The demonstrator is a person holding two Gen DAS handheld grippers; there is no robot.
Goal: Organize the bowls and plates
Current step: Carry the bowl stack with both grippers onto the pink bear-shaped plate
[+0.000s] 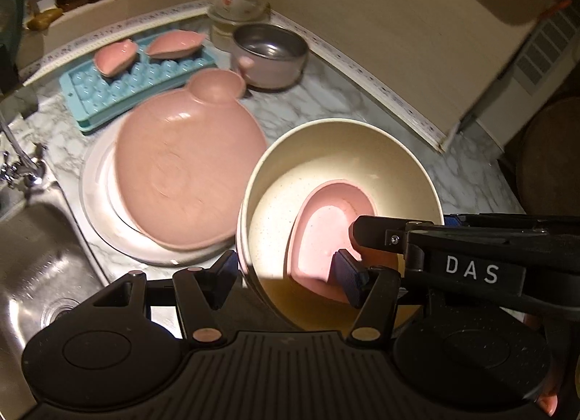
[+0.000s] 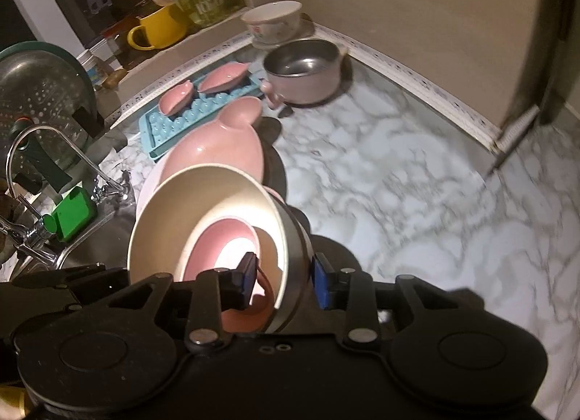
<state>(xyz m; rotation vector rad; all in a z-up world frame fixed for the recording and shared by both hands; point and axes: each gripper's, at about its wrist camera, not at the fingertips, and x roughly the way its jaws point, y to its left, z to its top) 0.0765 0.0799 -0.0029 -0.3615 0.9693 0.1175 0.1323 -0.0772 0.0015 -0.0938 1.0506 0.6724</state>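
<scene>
Right now the right claw [image 2: 282, 284] is clamped on the near rim of the cream bowl [image 2: 174, 198], tilted above the desk [image 2: 398, 184], while the left claw [image 1: 286, 267] straddles its rim, fingers apart.

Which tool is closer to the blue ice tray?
Left. The left tool straddles the cream bowl's rim on the ice tray side; the right tool grips the bowl's opposite rim, farther away.
</scene>
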